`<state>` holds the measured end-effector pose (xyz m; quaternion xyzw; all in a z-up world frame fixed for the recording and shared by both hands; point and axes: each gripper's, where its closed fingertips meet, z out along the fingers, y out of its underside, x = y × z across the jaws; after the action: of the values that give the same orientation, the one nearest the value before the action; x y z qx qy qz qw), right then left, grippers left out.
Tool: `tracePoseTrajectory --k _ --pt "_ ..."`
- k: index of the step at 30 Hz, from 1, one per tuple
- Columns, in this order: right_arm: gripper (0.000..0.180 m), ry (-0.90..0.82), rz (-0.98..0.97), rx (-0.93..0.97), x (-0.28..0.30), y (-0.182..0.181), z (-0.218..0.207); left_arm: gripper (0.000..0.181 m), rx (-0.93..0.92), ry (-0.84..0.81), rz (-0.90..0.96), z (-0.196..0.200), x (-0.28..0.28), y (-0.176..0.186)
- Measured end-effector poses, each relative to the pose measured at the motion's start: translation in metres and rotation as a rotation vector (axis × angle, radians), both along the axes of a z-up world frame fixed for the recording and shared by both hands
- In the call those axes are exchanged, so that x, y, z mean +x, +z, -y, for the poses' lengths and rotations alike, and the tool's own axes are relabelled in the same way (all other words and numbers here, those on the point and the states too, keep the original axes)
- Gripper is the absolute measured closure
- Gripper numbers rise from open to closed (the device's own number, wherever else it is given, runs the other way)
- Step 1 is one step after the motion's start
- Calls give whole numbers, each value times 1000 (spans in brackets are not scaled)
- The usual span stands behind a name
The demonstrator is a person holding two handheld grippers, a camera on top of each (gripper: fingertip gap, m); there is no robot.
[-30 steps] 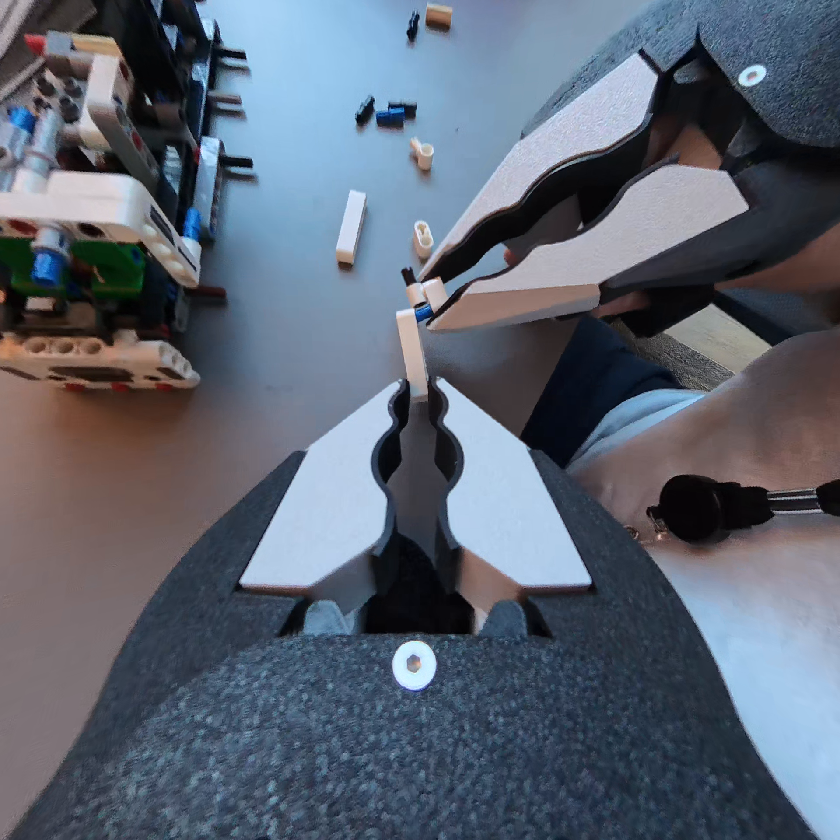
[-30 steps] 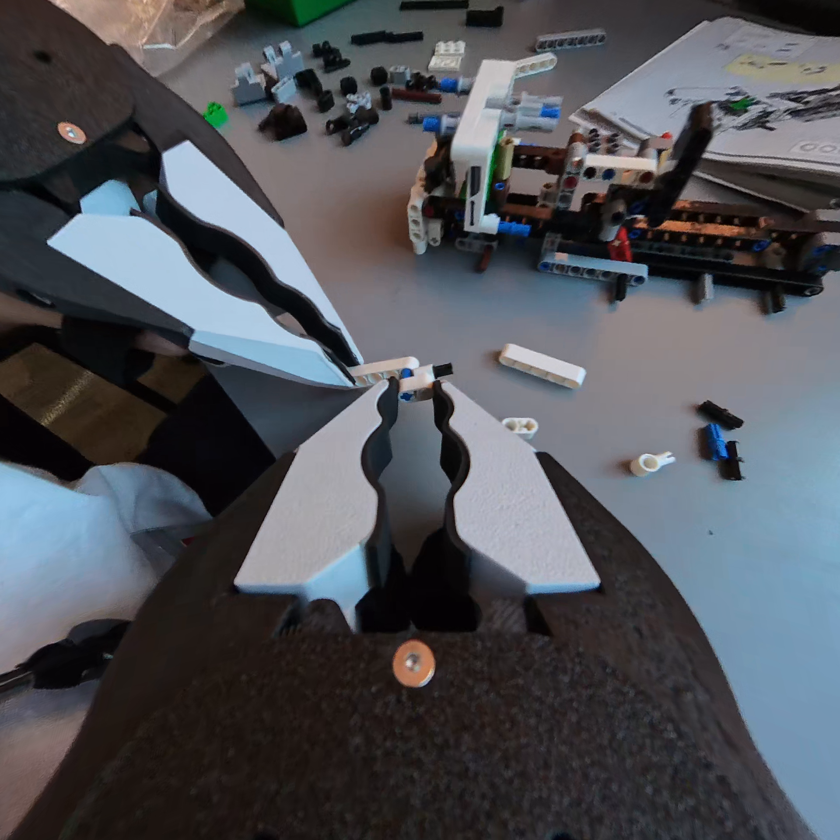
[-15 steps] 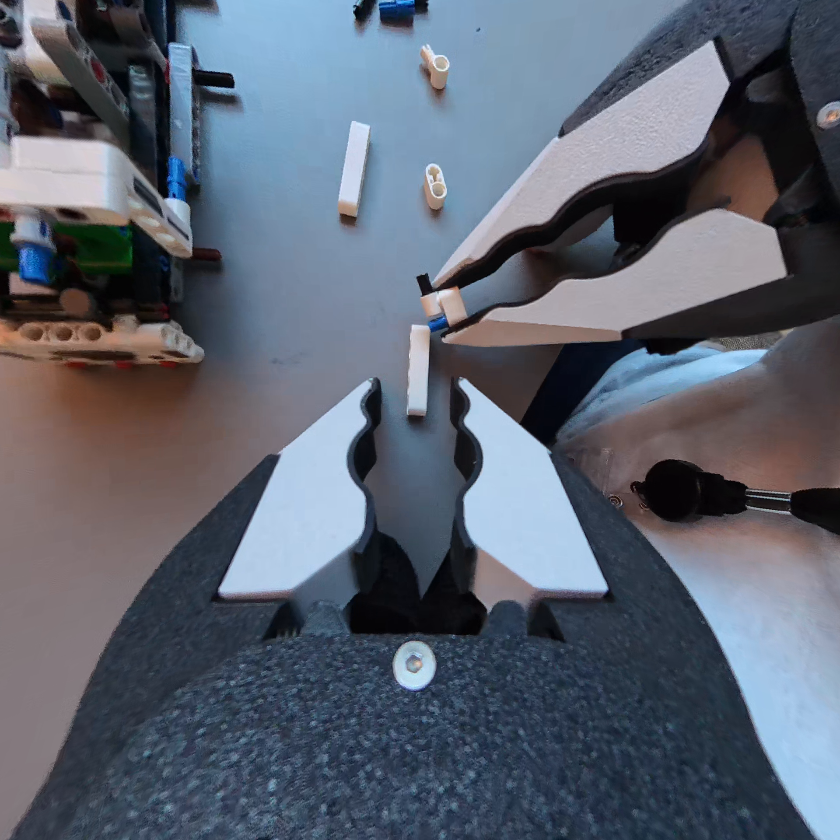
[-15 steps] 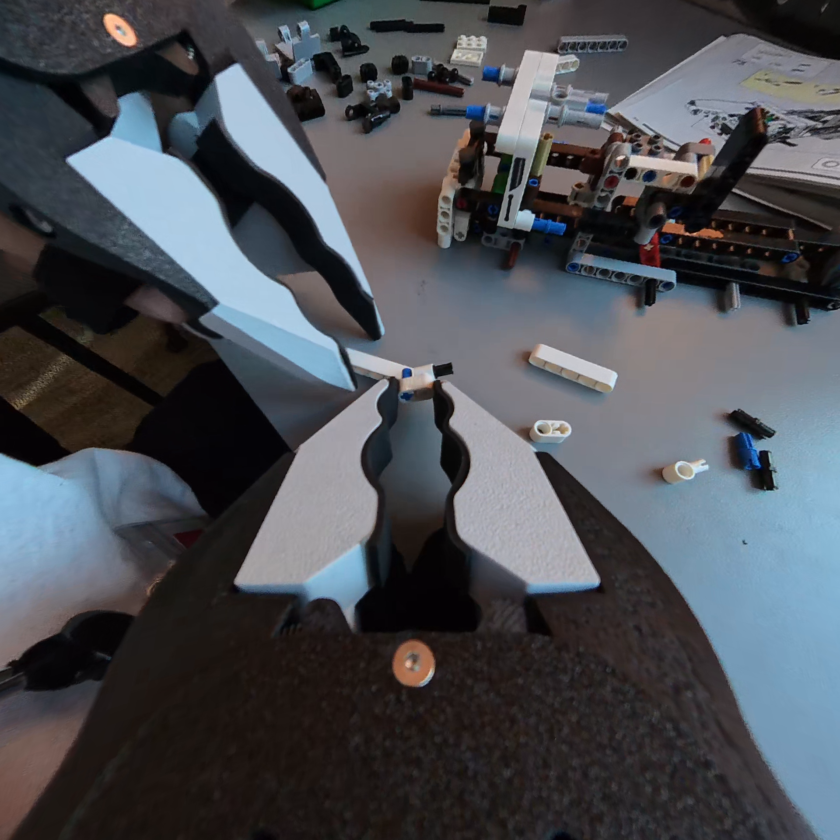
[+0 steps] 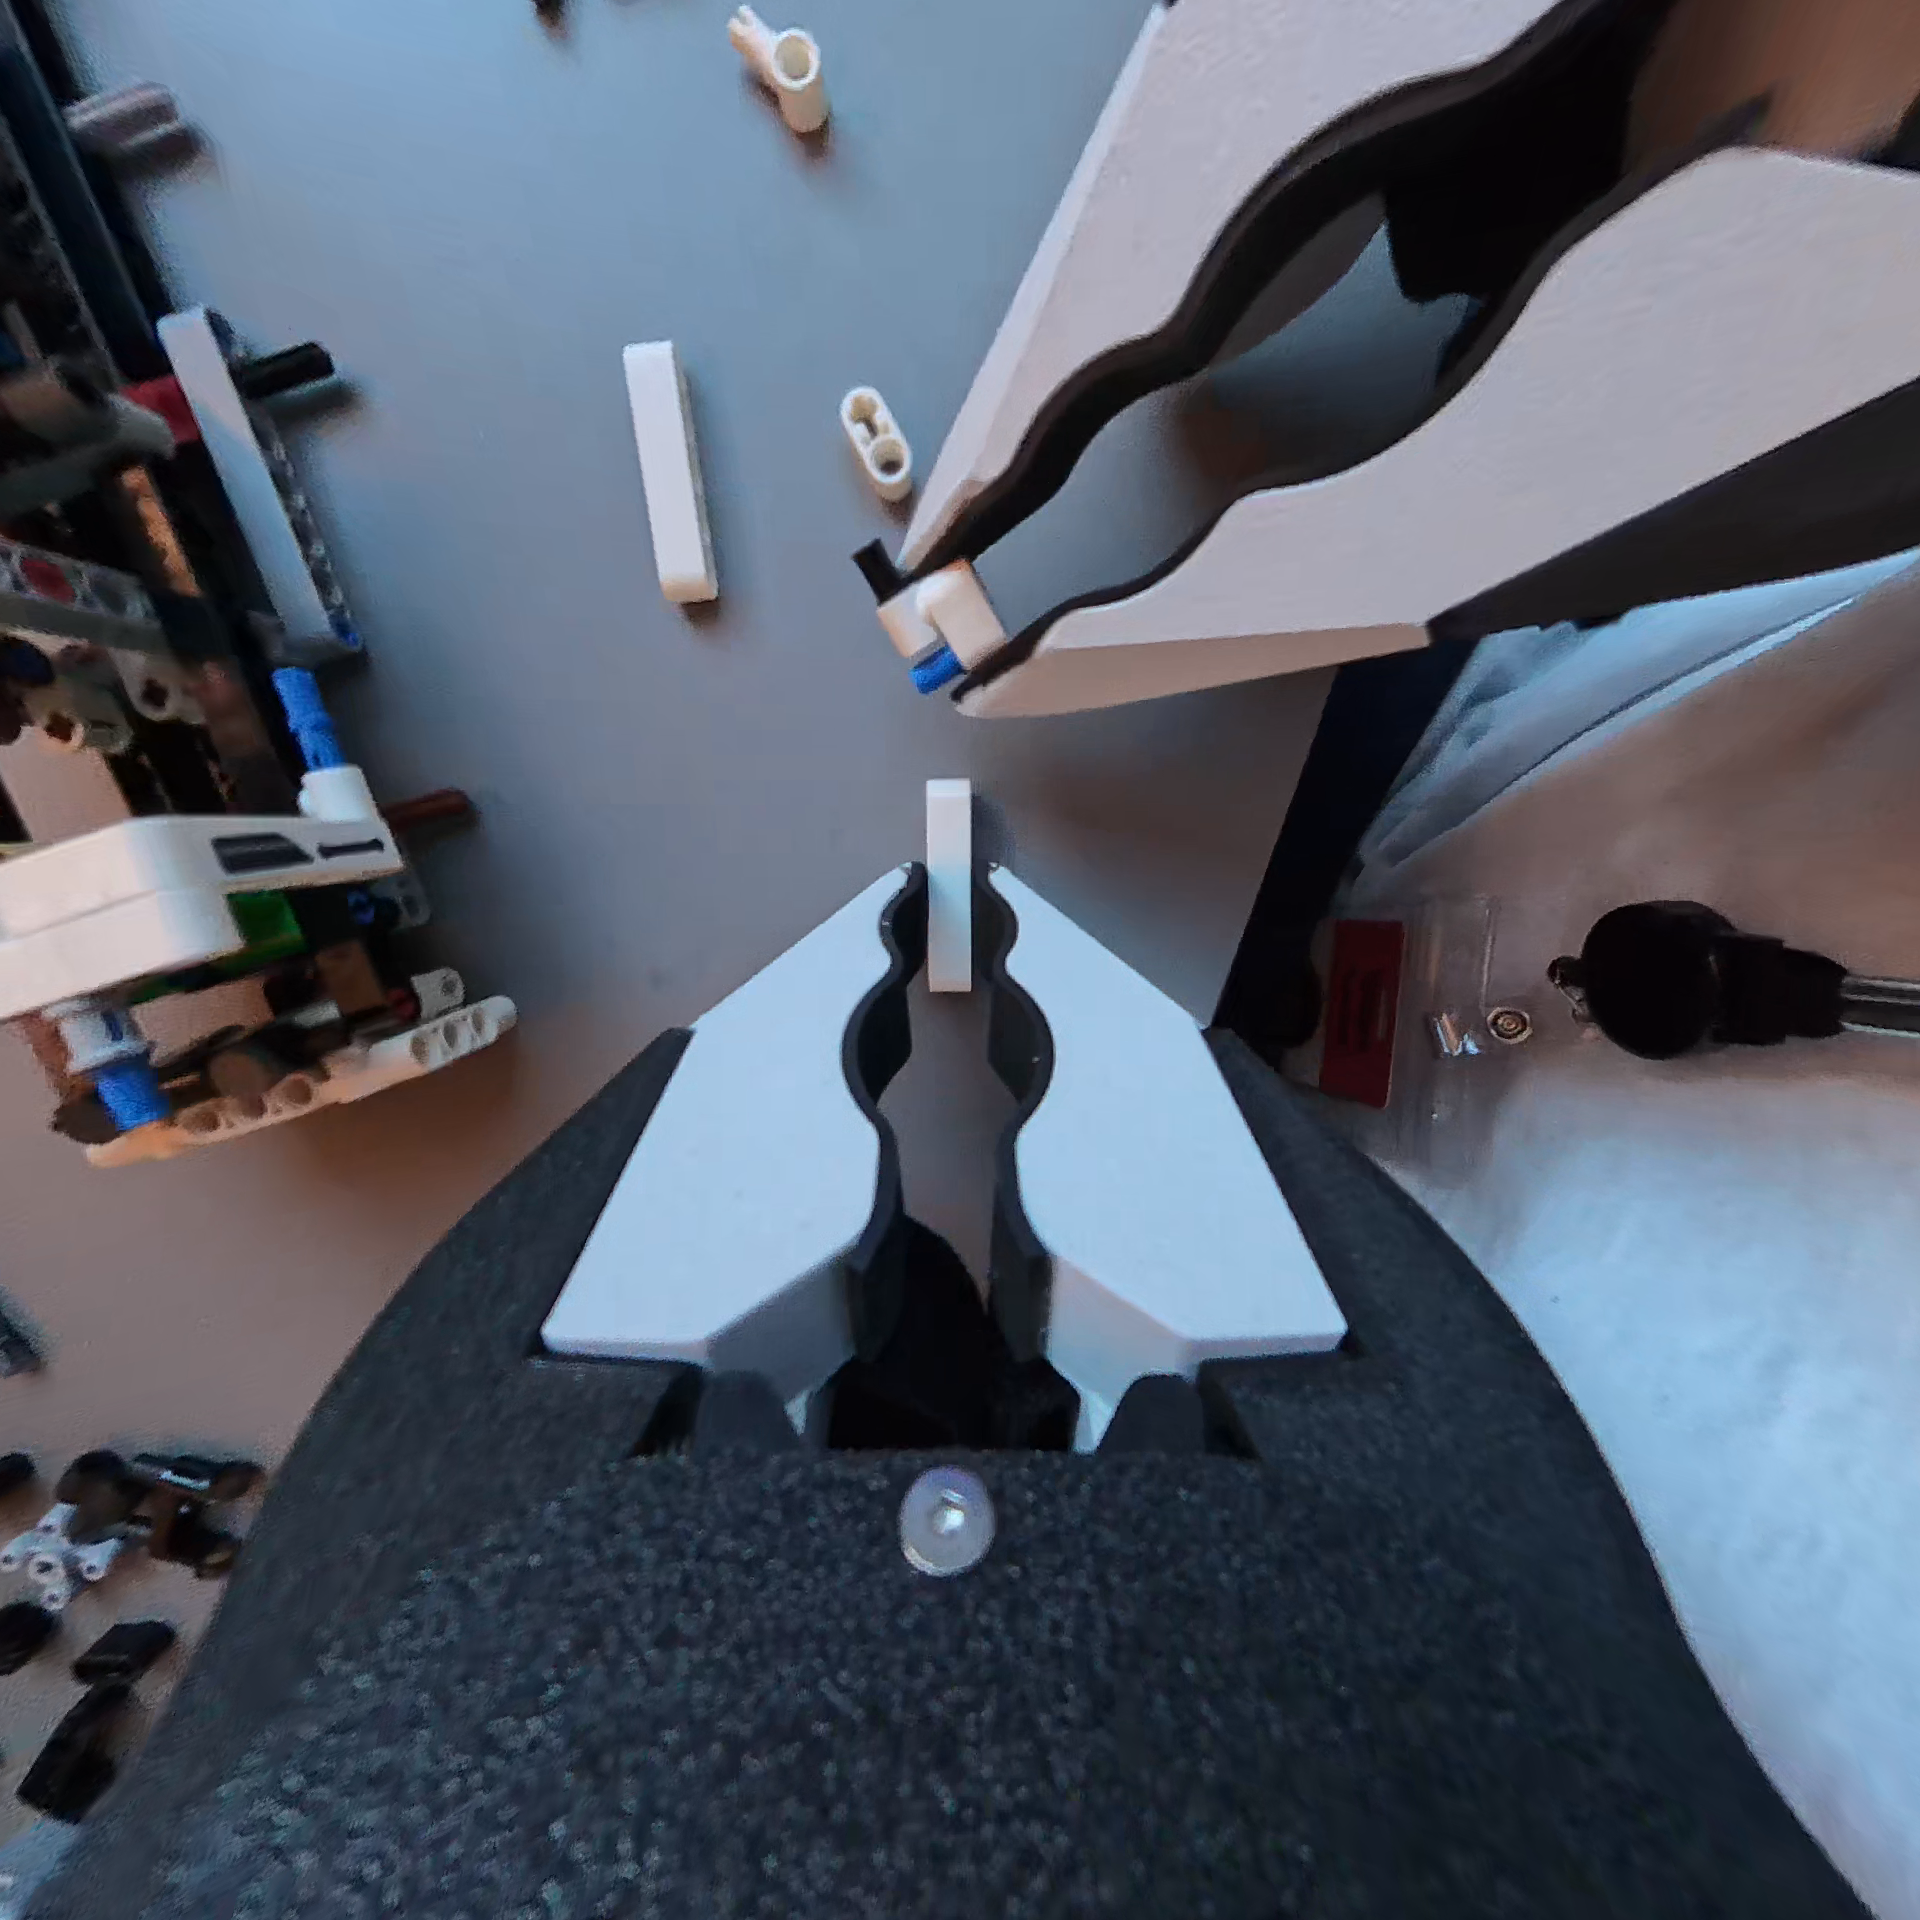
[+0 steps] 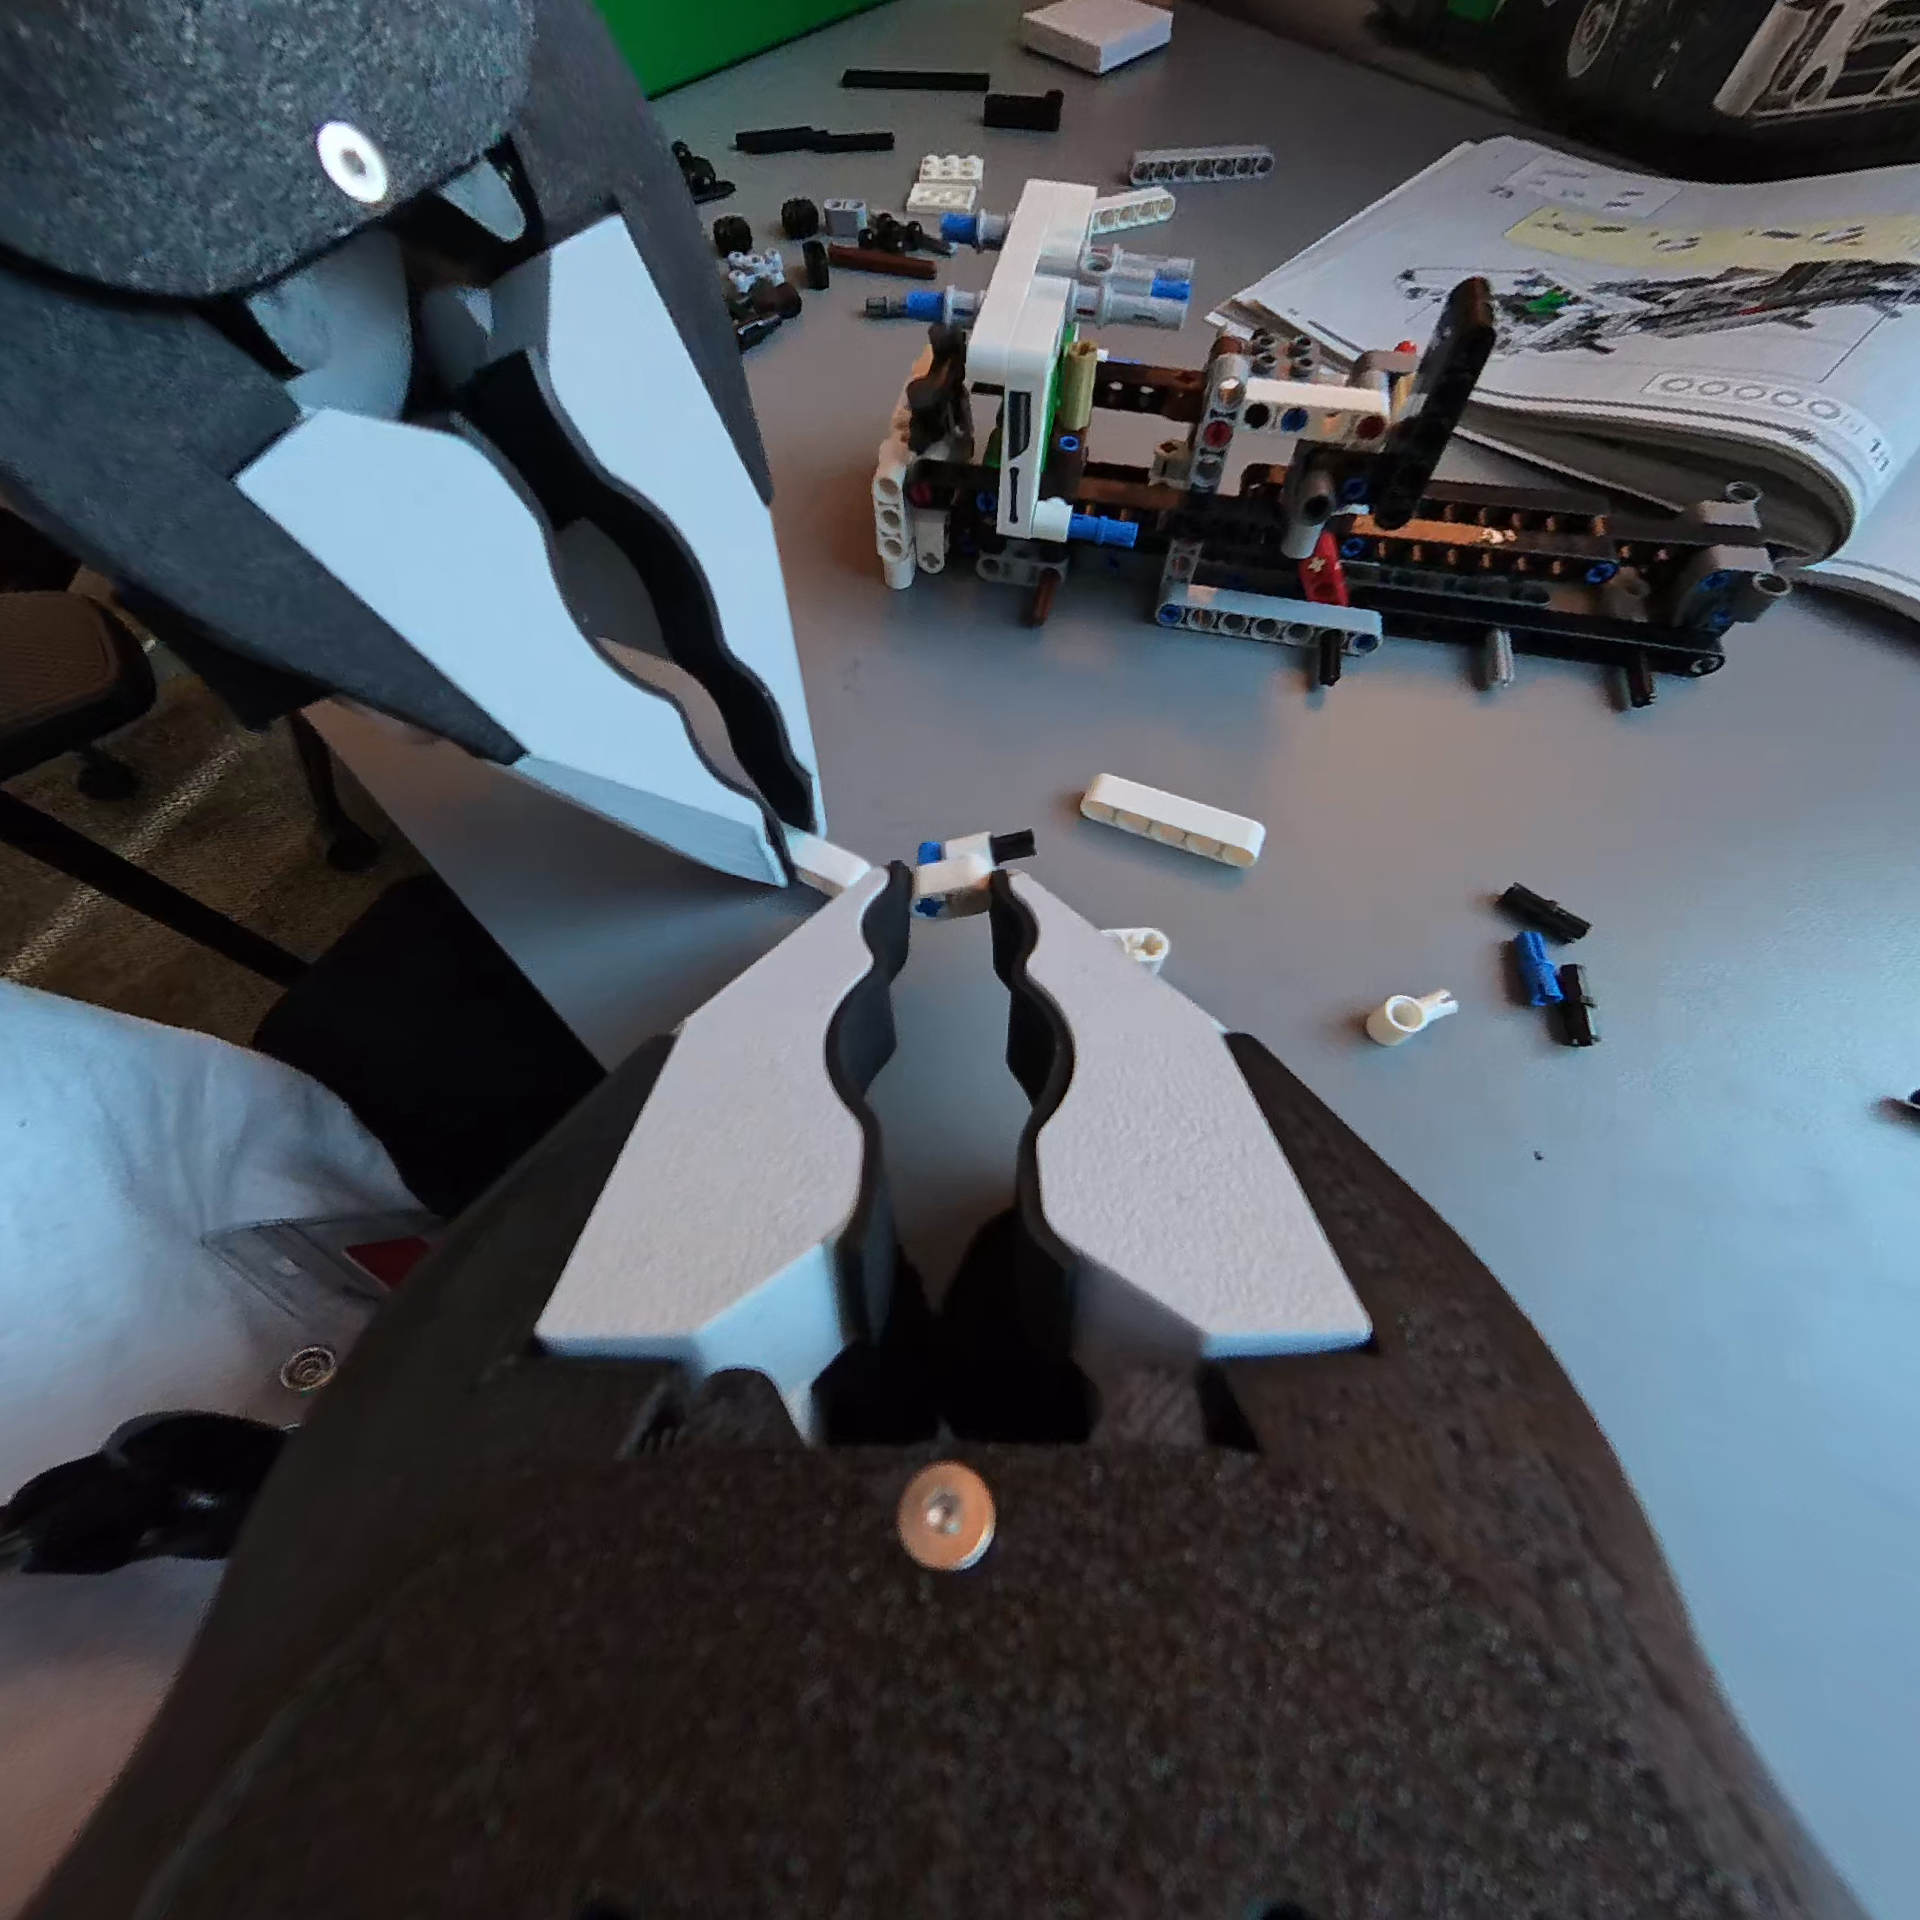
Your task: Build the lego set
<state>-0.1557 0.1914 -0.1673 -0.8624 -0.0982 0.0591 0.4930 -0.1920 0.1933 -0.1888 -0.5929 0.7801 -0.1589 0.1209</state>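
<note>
Left gripper (image 5: 948,883) again clamped on white beam (image 5: 948,894); right gripper (image 6: 951,883) pinching small pinned connector (image 6: 961,871), just apart.

A grey tabletop (image 6: 1351,1195) carries everything; a black chair (image 6: 73,665) stands on carpet beyond its edge.

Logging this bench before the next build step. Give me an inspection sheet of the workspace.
Surface: grey table, bare near the grippers.
Job's things: part-built model; manual behind it; white beam in the left gripper; small connector with blue and black pins in the right.
Clutter: loose beam, pins, small parts pile.
Grippers: left gripper shut on the beam; right gripper shut on the connector; parts apart.
Cables: nothing seen.
Surroundings: person's white shirt, green box.
</note>
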Motion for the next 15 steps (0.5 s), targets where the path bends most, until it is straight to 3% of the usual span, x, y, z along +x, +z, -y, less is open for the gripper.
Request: tracePoseTrajectory --k 7,9,15 --pt "166 -27 -65 22 11 5 2 176 -59 -124 23 19 13 1" --pt "166 -63 -9 37 26 9 4 176 -73 -79 73 15 22 1" --pt "166 -110 227 159 56 32 7 176 -238 67 445 -4 65 44"
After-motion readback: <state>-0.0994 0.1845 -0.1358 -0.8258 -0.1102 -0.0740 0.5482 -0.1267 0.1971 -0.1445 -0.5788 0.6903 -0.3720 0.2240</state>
